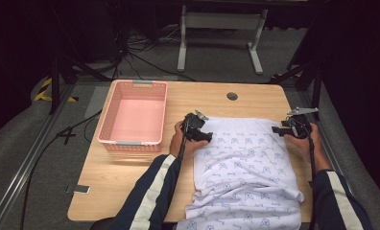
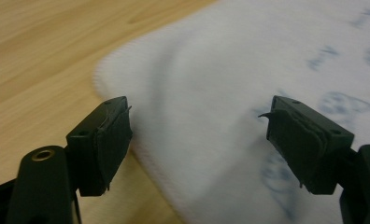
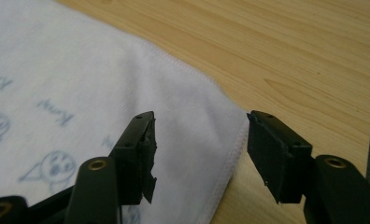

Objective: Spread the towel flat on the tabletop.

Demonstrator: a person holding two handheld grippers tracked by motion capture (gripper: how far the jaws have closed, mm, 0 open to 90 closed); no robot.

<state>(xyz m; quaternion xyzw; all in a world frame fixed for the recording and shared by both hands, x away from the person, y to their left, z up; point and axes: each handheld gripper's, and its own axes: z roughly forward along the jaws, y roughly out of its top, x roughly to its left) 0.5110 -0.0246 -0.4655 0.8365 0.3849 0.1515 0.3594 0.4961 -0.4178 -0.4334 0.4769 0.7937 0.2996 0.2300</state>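
In the high view the near end of the white printed cloth [image 1: 248, 167] hangs over the worktop's [image 1: 130, 182] front edge and is cut off by the bottom of the picture, and both forearms leave the frame there too. The cloth lies spread on the right half of the worktop, well apart from the pink basket [image 1: 133, 117] at the far left. The left gripper [image 1: 203, 135] sits at the cloth's far left corner and the right gripper [image 1: 280, 129] at its far right corner; their jaws are too small and dark here to tell how wide they stand.

In the left gripper view the cloth is blurred and its blue print is hard to read. The rounded corner of the cloth [image 2: 230, 93] lies just beyond and beneath the left gripper [image 2: 199, 135], whose jaws are spread wide with nothing pinched between them.

In the right gripper view the cloth [image 3: 80, 93] runs out of the frame at left. Its stitched corner lies under the gap of the right gripper [image 3: 199, 149], jaws parted, pads clear of the fabric.
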